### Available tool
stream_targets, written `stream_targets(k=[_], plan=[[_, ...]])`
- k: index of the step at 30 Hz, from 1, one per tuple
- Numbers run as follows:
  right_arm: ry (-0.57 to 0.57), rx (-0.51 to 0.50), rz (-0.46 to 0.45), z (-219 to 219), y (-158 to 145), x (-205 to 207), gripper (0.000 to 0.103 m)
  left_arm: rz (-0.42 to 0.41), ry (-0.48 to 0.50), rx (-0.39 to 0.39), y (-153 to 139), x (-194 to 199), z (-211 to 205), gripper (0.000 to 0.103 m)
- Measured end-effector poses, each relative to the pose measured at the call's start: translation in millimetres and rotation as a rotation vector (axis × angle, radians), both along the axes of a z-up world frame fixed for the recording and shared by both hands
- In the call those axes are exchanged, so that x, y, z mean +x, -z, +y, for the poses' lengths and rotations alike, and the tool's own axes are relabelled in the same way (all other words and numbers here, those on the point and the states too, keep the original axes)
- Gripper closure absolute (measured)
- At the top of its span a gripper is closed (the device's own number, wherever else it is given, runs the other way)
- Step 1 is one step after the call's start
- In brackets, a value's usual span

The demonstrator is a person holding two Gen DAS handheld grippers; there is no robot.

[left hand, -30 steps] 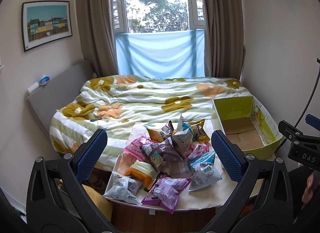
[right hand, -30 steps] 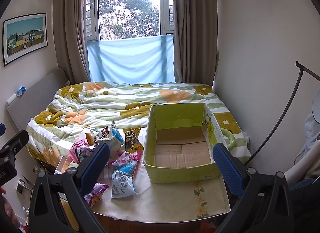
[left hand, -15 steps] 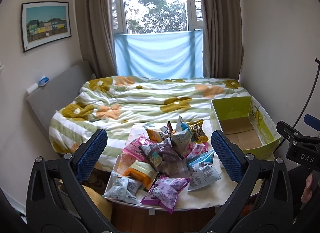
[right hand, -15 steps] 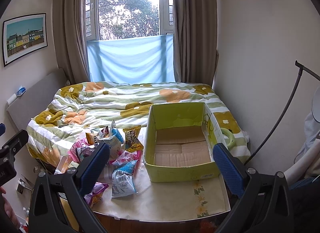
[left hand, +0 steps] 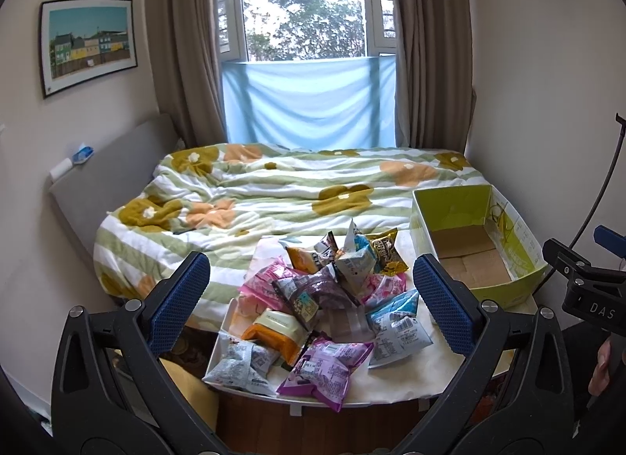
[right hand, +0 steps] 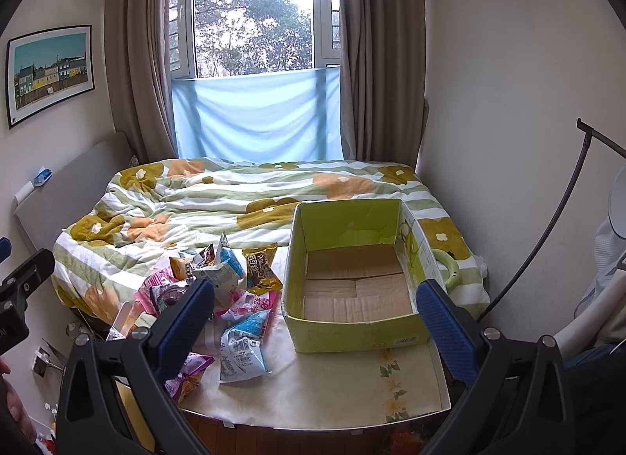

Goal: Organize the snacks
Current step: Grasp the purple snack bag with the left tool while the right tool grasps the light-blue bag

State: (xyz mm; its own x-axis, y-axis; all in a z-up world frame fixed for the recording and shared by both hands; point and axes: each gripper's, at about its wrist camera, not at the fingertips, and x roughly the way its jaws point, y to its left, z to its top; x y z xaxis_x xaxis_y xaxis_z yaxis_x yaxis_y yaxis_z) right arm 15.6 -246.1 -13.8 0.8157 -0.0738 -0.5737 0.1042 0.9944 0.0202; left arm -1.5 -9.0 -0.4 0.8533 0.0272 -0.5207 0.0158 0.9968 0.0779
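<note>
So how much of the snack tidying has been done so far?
Nothing looks done: the green box is empty, showing bare cardboard. Nothing is in hand; the left gripper and right gripper both hang open above the table. All the snack packets lie heaped beside the box, waiting to be moved.

About a dozen snack packets, one green cardboard box, one table
</note>
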Motion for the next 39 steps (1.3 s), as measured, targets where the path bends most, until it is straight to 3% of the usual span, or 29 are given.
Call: stream_targets(k=[6,13,20,25,30,34,39], plan=[[-0.03,0.069,0.053,1.7,19.4,1.2,0.0,0.103,0.011,-0.006,29.6,13.4,17.5,0.0],[-0.048,0.141,0.167,4.0,69.1,14.3,0.0,0.248,0.079,-0.04,95.8,26.5,29.7,0.0],[-0.101,0.202,0.252,1.9,131.1,37.0,0.0,0.357,0.115,0.035,175.1,37.8,6.8,0.0],[-0.157,0.269,0.312,3.3,172.6,62.0,0.0,0.394,0.102,0.148,222.2,50.8,-15.4,0.0],[-0.229,0.303,0.349,10.2,204.0,86.8,0.0,0.414,0.1,0.276,252.3,66.2,-33.7,0.0],[-0.304,0.267,0.362,24.6,215.1,100.3,0.001,0.455,0.082,0.304,268.3,80.2,-38.3,0.002],[-0.366,0.255,0.384,35.7,229.2,117.8,0.007,0.516,0.062,0.327,286.3,95.4,-38.9,0.016]])
